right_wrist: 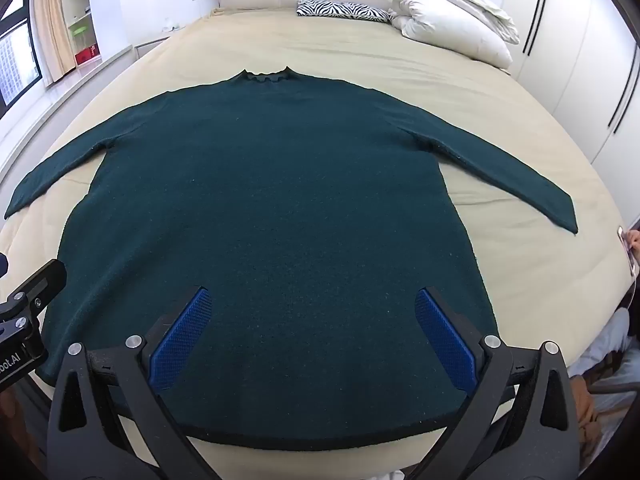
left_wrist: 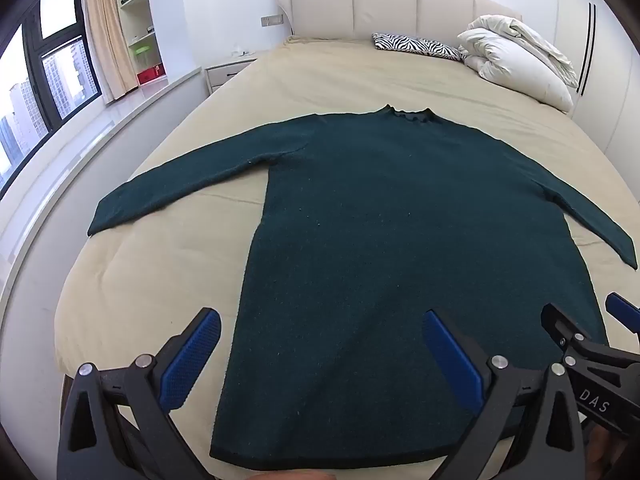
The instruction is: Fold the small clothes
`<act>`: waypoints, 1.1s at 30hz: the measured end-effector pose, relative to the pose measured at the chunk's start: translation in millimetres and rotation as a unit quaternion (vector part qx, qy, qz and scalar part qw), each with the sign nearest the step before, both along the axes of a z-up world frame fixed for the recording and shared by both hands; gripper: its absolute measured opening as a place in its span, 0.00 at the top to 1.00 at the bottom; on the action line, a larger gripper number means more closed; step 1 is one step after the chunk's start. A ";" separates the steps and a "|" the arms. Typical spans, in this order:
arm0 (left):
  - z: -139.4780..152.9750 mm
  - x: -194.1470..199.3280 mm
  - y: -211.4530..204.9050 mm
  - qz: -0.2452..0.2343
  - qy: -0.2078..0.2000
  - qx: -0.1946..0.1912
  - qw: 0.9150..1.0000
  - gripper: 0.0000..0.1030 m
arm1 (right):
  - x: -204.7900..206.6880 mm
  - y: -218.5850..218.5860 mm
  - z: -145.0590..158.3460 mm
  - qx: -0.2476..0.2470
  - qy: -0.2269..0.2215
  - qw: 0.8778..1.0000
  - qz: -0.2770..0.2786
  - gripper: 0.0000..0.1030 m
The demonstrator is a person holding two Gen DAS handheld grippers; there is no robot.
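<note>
A dark green long-sleeved sweater point(left_wrist: 380, 220) lies flat on the bed, collar away from me, both sleeves spread out to the sides; it also shows in the right wrist view point(right_wrist: 272, 208). My left gripper point(left_wrist: 320, 328) is open and empty, hovering above the sweater's hem near its left side. My right gripper point(right_wrist: 314, 308) is open and empty, above the middle of the hem. The right gripper also shows at the right edge of the left wrist view point(left_wrist: 576, 324). The black hem edge point(right_wrist: 320, 436) lies near the bed's front edge.
The bed point(left_wrist: 160, 264) has a beige sheet. A zebra-print cushion point(left_wrist: 416, 45) and a folded white duvet point(left_wrist: 520, 60) lie at the headboard end. A window and shelves are at the left, white wardrobes at the right. A seated person point(right_wrist: 612, 344) is at the bed's right.
</note>
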State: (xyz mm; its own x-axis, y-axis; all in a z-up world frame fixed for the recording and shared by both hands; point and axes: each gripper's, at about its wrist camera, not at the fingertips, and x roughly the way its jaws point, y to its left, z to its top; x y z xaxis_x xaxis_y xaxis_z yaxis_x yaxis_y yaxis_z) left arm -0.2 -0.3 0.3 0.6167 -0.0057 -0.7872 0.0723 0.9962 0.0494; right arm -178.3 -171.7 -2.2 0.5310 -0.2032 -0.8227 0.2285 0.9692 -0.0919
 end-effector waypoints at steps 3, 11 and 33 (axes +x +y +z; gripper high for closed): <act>-0.4 -1.8 0.5 -0.001 -0.001 0.001 1.000 0.00 | 0.7 -0.3 -0.1 0.000 -0.001 1.000 0.000 0.00; -3.1 -1.2 5.4 -0.001 0.001 -0.002 1.000 0.00 | 4.9 -0.4 -2.6 -0.004 -0.001 1.000 0.001 0.00; -11.7 1.4 12.5 0.003 0.007 -0.006 1.000 0.00 | 0.4 4.0 -1.6 -0.007 0.001 1.000 0.002 0.00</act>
